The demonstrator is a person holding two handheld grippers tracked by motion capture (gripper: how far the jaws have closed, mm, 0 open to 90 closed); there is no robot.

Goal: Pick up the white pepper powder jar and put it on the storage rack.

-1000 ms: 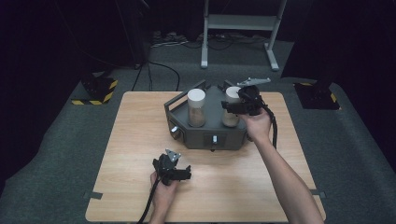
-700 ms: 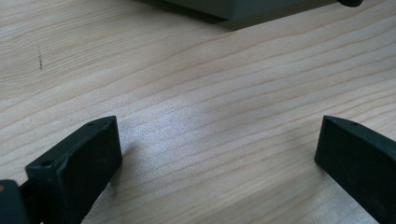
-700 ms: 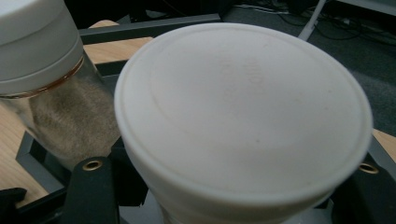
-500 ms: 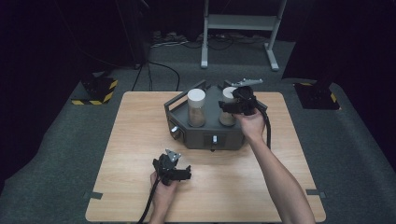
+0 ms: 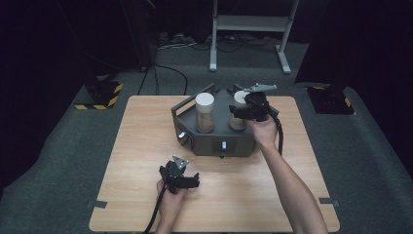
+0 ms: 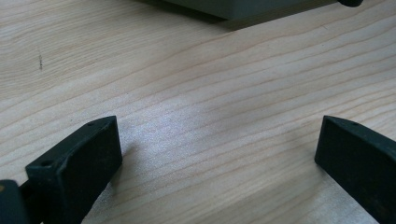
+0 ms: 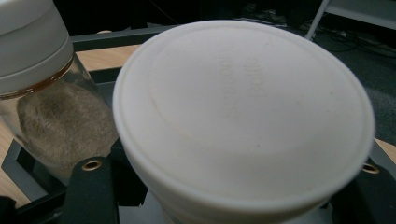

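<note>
A grey box (image 5: 209, 141) stands at the middle back of the wooden table (image 5: 146, 146) and holds two glass jars with white lids. The left jar (image 5: 205, 113) (image 7: 42, 116) contains brown powder. My right gripper (image 5: 238, 114) (image 7: 229, 186) is open at the right jar (image 5: 239, 98), one jaw on each side of it just under its white lid (image 7: 243, 116). My left gripper (image 5: 194, 182) (image 6: 219, 140) rests low over bare wood near the front of the table, open and with nothing between its fingers.
The box has a handle (image 5: 187, 104) at its left rear and small knobs (image 5: 224, 145) on its front faces. Past the table there is a metal stand (image 5: 251, 22), floor cables (image 5: 170, 70) and two yellow-black striped blocks (image 5: 100, 95).
My right gripper has shifted a little left, closer around the right jar. The left gripper has stayed where it was.
</note>
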